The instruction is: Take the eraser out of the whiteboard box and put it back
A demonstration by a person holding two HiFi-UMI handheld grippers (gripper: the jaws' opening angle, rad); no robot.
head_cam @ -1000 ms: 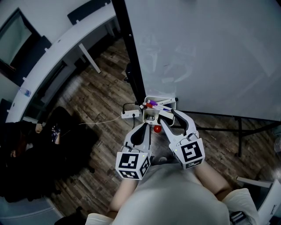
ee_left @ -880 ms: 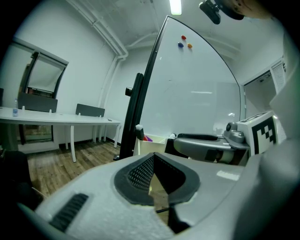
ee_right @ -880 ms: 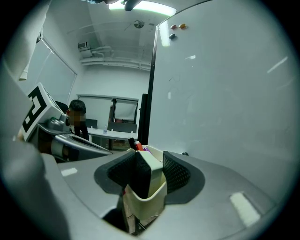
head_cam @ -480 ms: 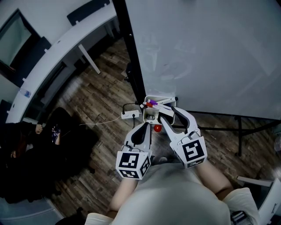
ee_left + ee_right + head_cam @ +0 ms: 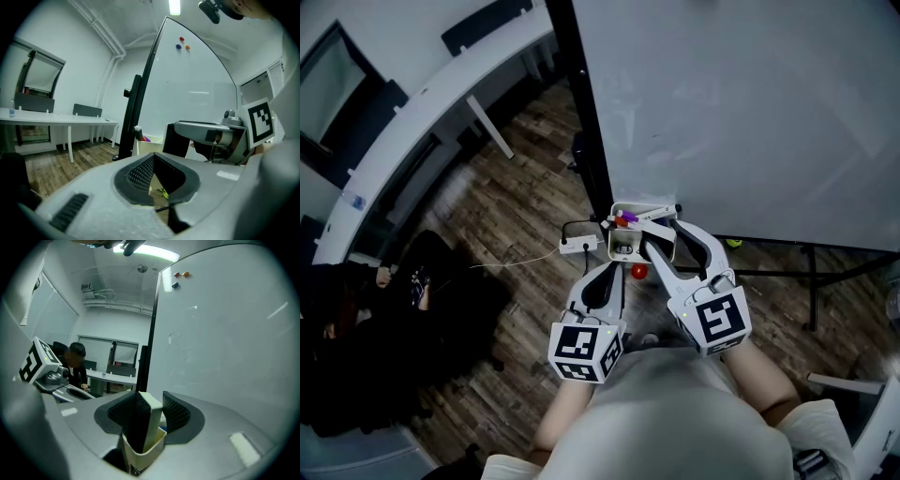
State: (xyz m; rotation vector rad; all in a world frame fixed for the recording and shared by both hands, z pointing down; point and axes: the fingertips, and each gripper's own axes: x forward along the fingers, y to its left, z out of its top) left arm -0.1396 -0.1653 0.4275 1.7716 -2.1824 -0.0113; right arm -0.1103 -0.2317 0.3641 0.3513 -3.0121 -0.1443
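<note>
At lower centre the right gripper (image 5: pixel 150 401) pinches the upright eraser (image 5: pixel 151 423), the box (image 5: pixel 140 458) directly beneath; the left gripper (image 5: pixel 154 157) is closed, empty.

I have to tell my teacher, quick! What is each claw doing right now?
Left claw: closed, holding nothing.
Right claw: closed on the eraser, which stands in the whiteboard box.

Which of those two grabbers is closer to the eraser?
Right. The right gripper grips the eraser standing in the box; the left gripper is shut, empty, just short of the box.
</note>
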